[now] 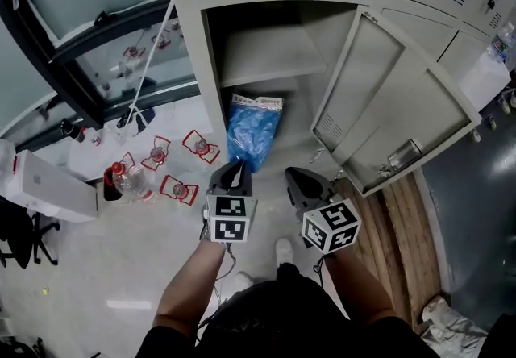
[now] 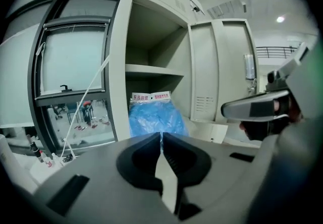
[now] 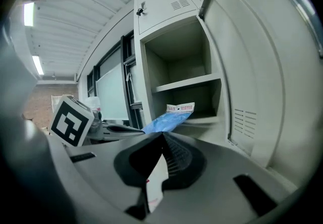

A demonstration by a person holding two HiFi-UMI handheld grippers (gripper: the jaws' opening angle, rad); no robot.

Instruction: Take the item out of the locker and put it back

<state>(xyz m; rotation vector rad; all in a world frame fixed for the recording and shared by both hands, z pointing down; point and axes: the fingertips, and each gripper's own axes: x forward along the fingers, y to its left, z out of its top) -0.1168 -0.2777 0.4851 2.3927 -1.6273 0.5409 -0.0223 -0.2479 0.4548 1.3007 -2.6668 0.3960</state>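
A blue plastic bag (image 1: 252,132) with a white printed header lies in the open locker's (image 1: 208,66) lower compartment, its near end hanging out over the front lip. My left gripper (image 1: 236,166) is at that near end with its jaws closed on a thin edge of the bag (image 2: 154,117). The right gripper view shows the bag (image 3: 169,119) stretched from the locker toward the left gripper (image 3: 121,128). My right gripper (image 1: 295,179) hovers just right of the bag, in front of the locker. Its jaws (image 3: 162,135) are shut with nothing between them.
The locker door (image 1: 395,114) stands swung open to the right, close to my right gripper. A shelf (image 1: 270,54) splits the compartment above the bag. Bottles and red-and-white items (image 1: 137,177) lie on the floor at the left, by a window frame (image 1: 81,66). Wooden boards (image 1: 399,227) run along the right.
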